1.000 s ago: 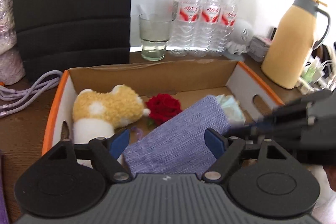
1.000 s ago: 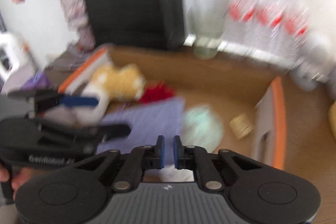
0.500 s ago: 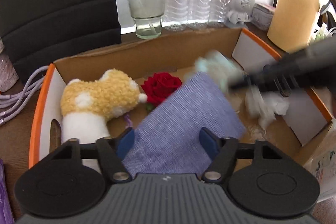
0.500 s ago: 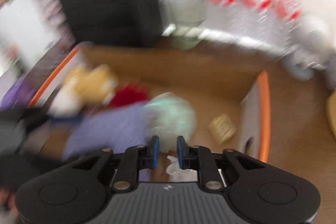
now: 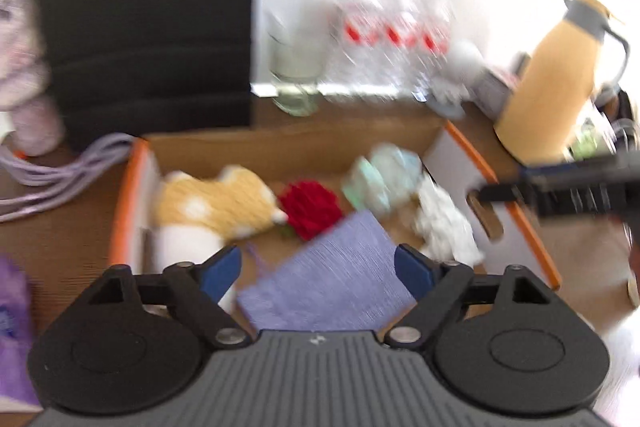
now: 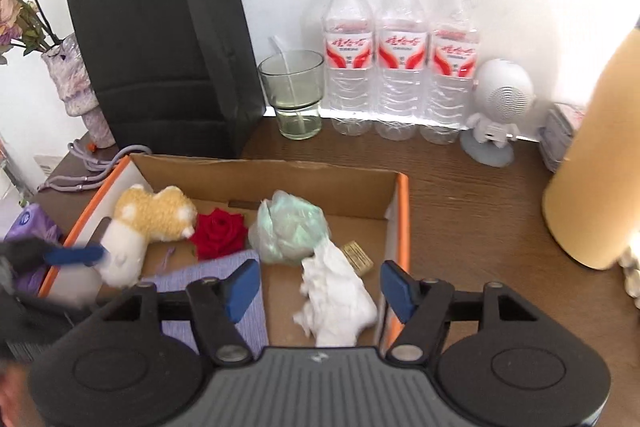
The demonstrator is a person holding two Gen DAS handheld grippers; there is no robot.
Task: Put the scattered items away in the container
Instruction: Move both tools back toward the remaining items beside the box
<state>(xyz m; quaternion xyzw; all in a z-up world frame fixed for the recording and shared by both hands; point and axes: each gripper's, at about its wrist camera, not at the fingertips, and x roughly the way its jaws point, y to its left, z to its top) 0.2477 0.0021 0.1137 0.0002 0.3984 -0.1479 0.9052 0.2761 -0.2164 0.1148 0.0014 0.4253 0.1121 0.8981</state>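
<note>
The cardboard box (image 6: pixel 280 167) with orange edges sits on the brown bench (image 6: pixel 472 211), and everything else is placed relative to it. Inside the box, against its left wall, lies a yellow and white plush toy (image 6: pixel 148 223). Just right of the plush is a red rose (image 6: pixel 218 233), and right of that a pale green crumpled bag (image 6: pixel 290 227) near the box's middle. A crumpled white tissue (image 6: pixel 334 297) lies in front of the green bag, touching it, close to the box's right wall. A small tan packet (image 6: pixel 358 255) shows between the tissue and that wall. A folded purple cloth (image 6: pixel 248 311) lies flat at the near side of the box, in front of the rose.

The right tool (image 6: pixel 318 285) hangs over the box's near right part with its jaws opening; the tissue lies below the gap, but the blue pads do not press on it. The left tool (image 5: pixel 318 271) is over the box's near left side, jaws wide and opening, with the purple cloth (image 5: pixel 332 279) beneath and untouched by its pads.

Behind the box stand a black paper bag (image 6: pixel 164 39), a glass (image 6: pixel 294 95) and three water bottles (image 6: pixel 400 59). Right of the box stands a yellow jug (image 5: pixel 560 79). A purple tissue pack (image 6: pixel 30 231) rests just outside the box's left wall.
</note>
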